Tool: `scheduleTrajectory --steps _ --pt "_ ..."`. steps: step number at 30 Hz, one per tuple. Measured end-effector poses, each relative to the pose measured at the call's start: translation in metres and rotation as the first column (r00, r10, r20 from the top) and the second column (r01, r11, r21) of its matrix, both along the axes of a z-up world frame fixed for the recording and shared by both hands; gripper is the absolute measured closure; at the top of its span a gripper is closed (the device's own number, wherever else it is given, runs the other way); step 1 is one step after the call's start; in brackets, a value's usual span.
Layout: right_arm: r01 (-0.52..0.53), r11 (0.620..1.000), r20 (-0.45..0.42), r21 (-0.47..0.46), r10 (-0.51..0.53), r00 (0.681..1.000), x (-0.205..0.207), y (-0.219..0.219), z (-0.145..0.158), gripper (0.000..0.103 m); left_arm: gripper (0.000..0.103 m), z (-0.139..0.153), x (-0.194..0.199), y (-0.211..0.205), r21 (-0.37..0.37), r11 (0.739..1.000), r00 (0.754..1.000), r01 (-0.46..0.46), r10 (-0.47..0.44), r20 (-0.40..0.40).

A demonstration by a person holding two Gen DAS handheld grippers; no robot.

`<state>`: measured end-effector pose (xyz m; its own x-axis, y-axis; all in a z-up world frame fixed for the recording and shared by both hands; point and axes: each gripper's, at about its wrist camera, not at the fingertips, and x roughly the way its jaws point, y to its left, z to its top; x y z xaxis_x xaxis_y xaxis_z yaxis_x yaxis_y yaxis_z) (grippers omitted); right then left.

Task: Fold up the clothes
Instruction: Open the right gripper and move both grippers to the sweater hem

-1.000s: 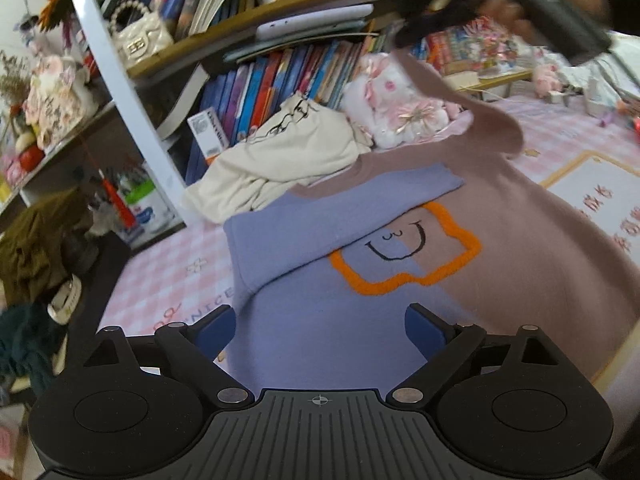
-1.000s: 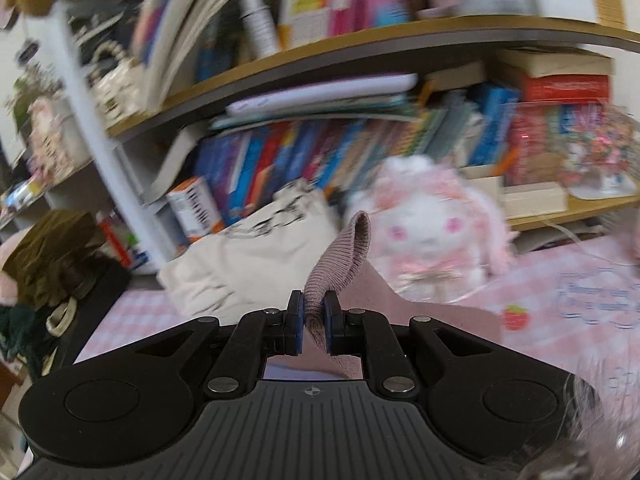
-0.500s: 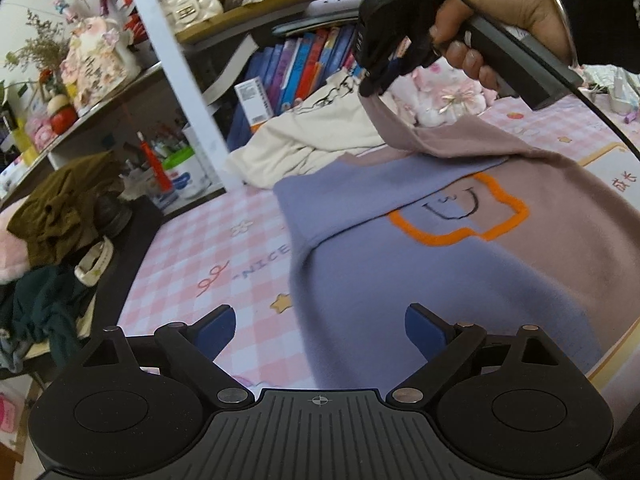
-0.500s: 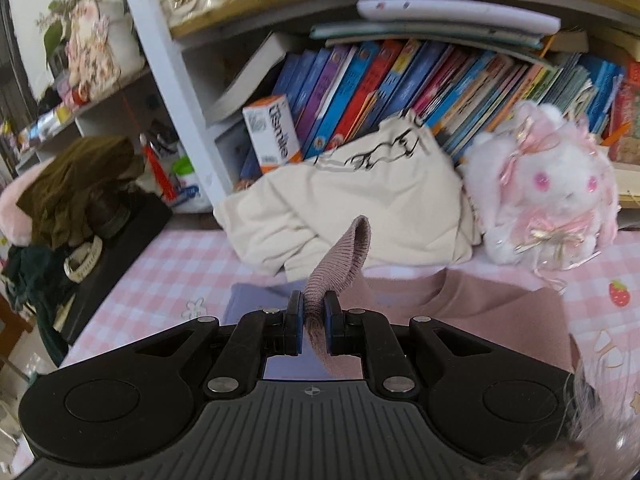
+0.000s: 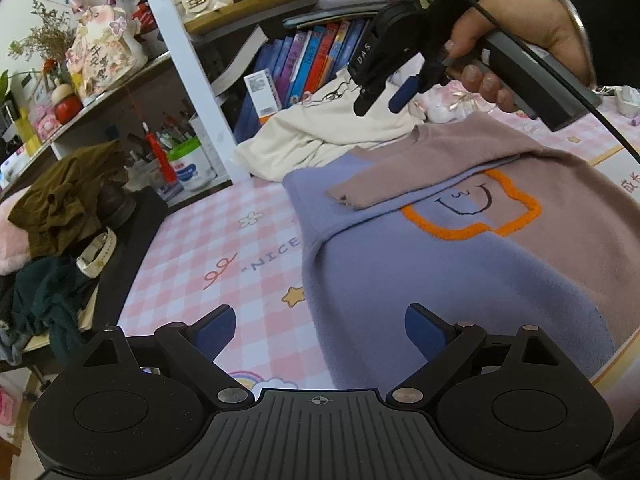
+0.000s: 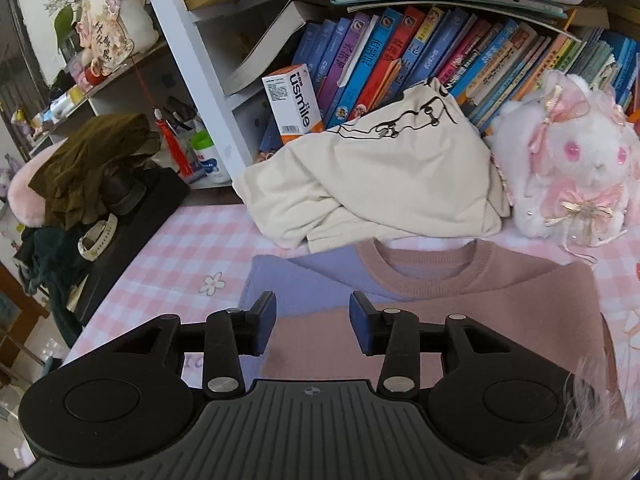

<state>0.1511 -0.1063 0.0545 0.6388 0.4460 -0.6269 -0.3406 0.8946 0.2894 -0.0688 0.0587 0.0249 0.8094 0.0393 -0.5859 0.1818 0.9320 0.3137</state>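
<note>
On the pink checked tabletop (image 5: 224,240), the lilac-and-mauve knit sweater (image 5: 460,264) has both sleeves folded across while its body remains unfolded; left tongs (image 5: 318,330) gape empty, right tongs (image 6: 312,322) are opening, empty.

The sweater (image 5: 460,256) lies flat on the pink checked cloth, front up, half lavender and half dusty pink, with an orange-outlined smiling face on its chest. Its ribbed pink collar (image 6: 424,276) points toward 12 o'clock. One pink sleeve (image 5: 420,176) is folded across the chest toward 9 o'clock.
</note>
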Motion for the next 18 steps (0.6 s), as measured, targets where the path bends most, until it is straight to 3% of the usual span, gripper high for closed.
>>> scheduleTrajectory --steps 10,14,18 --pt "0.092 0.993 -0.041 -0.072 -0.096 0.995 -0.051 -0.051 -0.016 0.058 0.009 -0.017 0.023 -0.009 0.011 0.999 0.995 0.032 -0.03 -0.091" --pt "0.122 0.985 -0.059 -0.12 -0.13 0.99 -0.087 -0.072 -0.029 0.054 0.009 -0.028 0.026 -0.009 0.025 0.998 0.987 0.057 -0.052 -0.149" --pt "0.178 0.971 -0.105 -0.158 -0.196 0.975 -0.131 -0.094 -0.048 0.052 0.009 -0.033 0.029 -0.005 -0.016 0.997 0.976 0.077 -0.078 -0.204"
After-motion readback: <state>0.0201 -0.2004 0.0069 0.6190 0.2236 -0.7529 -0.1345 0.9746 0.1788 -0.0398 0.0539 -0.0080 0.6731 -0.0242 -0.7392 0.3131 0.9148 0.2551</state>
